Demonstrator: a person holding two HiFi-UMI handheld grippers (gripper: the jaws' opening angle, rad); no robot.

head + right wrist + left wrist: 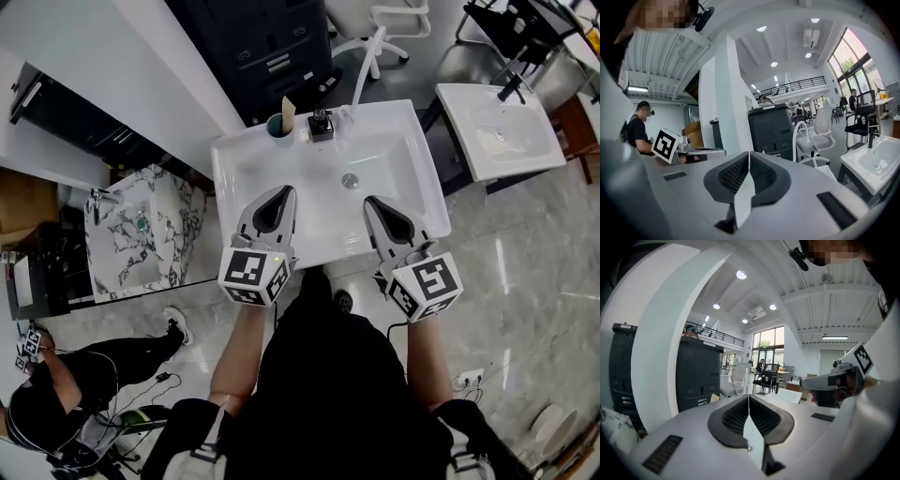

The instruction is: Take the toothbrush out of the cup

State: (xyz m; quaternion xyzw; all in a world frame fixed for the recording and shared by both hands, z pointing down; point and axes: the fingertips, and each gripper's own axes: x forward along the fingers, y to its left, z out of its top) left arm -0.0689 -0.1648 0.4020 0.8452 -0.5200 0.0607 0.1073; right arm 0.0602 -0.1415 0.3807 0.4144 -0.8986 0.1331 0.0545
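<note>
A teal cup (279, 126) stands on the back left corner of the white sink (394, 159), left of the faucet (322, 124). A pale toothbrush (288, 110) sticks up out of the cup. My left gripper (283, 192) hovers over the sink's front left part, well short of the cup, its jaws shut and empty (749, 397). My right gripper (372, 202) is beside it over the front right part, also shut on nothing (749, 154). Both point toward the back of the sink. Neither gripper view shows the cup clearly.
A second white sink (497, 131) stands to the right, and a marble-patterned one (141, 234) to the left. A dark cabinet (272, 47) and a white chair (384, 28) are behind the sink. A person (56, 394) crouches at lower left.
</note>
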